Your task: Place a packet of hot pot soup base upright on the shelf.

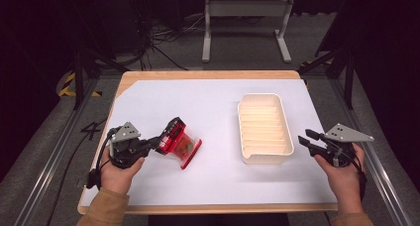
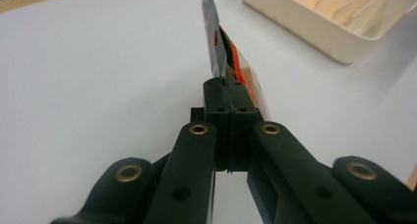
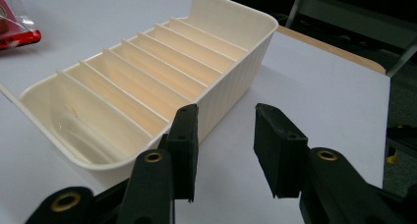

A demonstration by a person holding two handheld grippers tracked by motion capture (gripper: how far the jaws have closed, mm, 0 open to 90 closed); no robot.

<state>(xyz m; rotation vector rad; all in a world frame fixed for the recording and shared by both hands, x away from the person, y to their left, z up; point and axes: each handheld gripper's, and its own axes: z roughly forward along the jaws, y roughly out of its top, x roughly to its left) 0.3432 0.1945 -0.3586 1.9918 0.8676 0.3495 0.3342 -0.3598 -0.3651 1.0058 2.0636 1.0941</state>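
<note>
At the lower left of the high view, the left gripper [image 1: 154, 142] is clenched on a glossy red and clear packet [image 1: 179, 142], pinching its thin crinkled top edge; the packet hangs tilted, its far end near the matte white sheet [image 1: 198, 102] covering the wooden table [image 1: 208, 74]. Right of centre sits a cream plastic tray [image 1: 263, 128], oblong with rounded corners, ribbed outer walls and thin slats dividing it into narrow slots. At the lower right, the right gripper [image 1: 306, 138] is released, its blocky black jaws parted on nothing, just beside the tray's wall.
</note>
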